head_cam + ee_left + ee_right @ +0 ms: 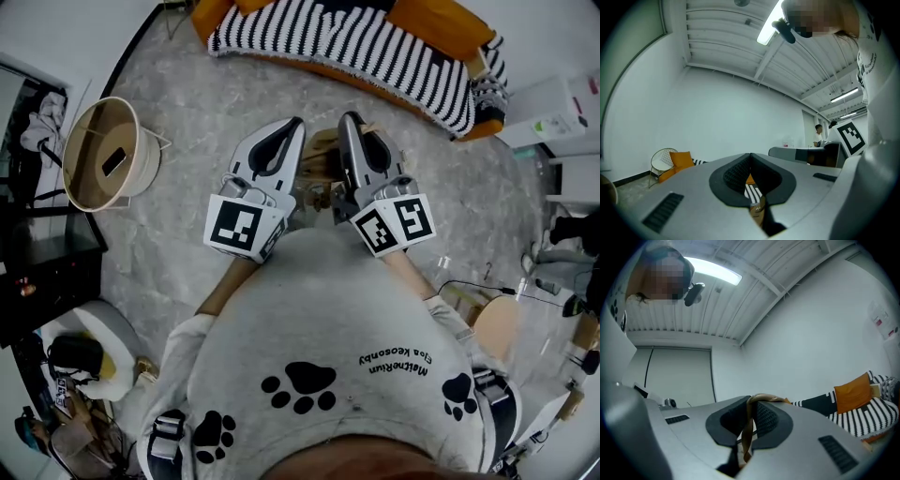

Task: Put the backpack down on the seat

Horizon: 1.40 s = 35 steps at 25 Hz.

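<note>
Grey paw-print top (pixel 328 375) closest in head view. Left gripper (pixel 296 124) & right gripper (pixel 348 119) up side by side, brown backpack (pixel 321 159) btwn them, over floor, nr striped sofa (pixel 356 47).
Left gripper view: tongs pressed together; brown bit low in gap.
Right gripper view: tongs pinch strap (pixel 748 427); strap loops over tips.

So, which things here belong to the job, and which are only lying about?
Job: brown strap shut in the right gripper's jaws; orange sofa with black-and-white striped cover, probably the seat.
Lying about: round beige basket; white boxes; round wooden stool.
</note>
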{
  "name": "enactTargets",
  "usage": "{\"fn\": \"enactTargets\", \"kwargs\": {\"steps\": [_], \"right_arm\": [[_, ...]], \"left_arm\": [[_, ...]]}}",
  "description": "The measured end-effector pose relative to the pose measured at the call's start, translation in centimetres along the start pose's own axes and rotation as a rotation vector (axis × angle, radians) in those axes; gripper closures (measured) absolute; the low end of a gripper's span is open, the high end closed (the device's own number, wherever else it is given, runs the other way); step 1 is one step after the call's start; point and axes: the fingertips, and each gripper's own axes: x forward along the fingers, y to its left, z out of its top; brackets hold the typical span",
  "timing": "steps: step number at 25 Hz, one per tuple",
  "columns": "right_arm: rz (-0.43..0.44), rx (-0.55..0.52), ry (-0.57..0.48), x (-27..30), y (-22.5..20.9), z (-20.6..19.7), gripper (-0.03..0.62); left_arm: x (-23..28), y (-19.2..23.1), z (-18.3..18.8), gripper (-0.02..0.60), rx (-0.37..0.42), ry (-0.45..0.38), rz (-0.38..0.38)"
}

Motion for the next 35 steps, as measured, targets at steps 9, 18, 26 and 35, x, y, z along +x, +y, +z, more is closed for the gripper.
{"fn": "enactTargets", "kwargs": {"steps": [9, 18, 26, 35], "right_arm": [[0.084, 0.004, 0.019, 7.9, -6.7, 1.3, 0.557], [0.153, 0.038, 0.068, 14.1, -14.4, 2.6, 0.557], [0.228, 0.050, 0.090, 17.2, -16.6, 2.3, 0.557], [0.254, 0.070, 0.113, 19.2, -16.4, 1.4, 0.557]], "left_arm": [[9.4, 4.1, 0.6, 0.563, 0.005, -0.035, 0.043], [17.1, 7.0, 0.9, 0.563, 0.009, -0.032, 0.167], [19.5, 8.6, 0.4, 0.563, 0.015, -0.029, 0.255], [19.8, 10.7, -0.2, 0.563, -0.019, -0.021, 0.285]]}}
